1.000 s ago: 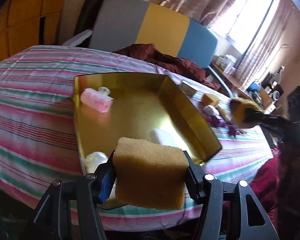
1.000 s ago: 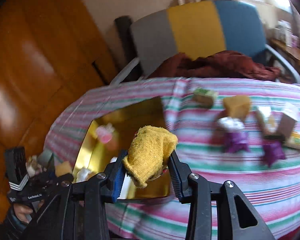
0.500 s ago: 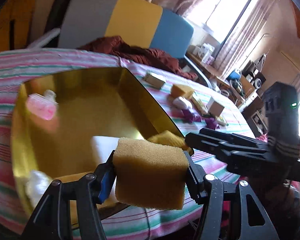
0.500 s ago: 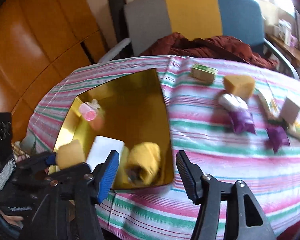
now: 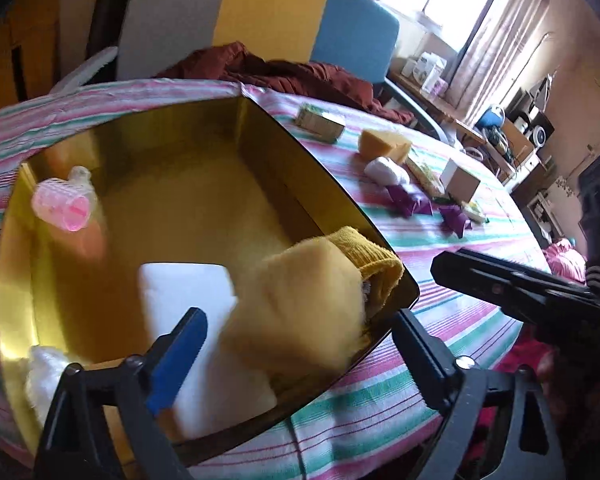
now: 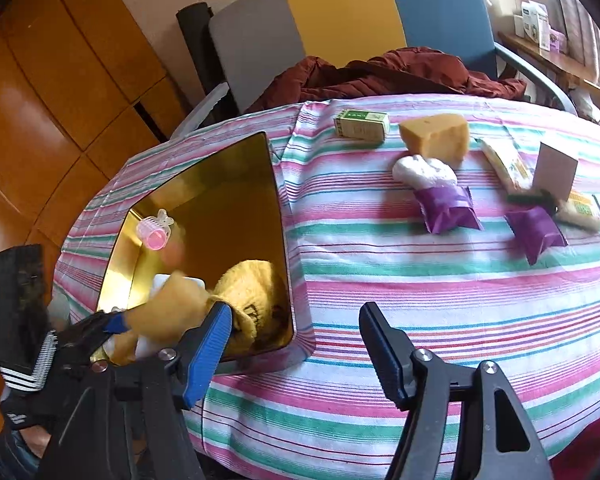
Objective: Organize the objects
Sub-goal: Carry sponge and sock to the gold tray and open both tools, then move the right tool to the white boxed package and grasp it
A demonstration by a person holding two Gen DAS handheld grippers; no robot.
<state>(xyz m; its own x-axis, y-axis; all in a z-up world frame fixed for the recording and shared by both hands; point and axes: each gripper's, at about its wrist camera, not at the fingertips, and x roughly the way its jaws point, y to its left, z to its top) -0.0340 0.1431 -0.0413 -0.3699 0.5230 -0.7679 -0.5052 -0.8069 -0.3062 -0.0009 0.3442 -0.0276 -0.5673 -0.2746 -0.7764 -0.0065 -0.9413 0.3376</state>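
Both jaws we had just been opening, left gripper wide around the blurred yellow sponge (pads clear), right gripper empty, gold tray beneath.

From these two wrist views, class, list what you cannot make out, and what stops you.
- Yellow sponge: motion-blurred in both views, so resting or falling is unclear.
- Print on the yellow cloth, right wrist view: cut off by the gold tray wall.
- Label on the green box: too small.
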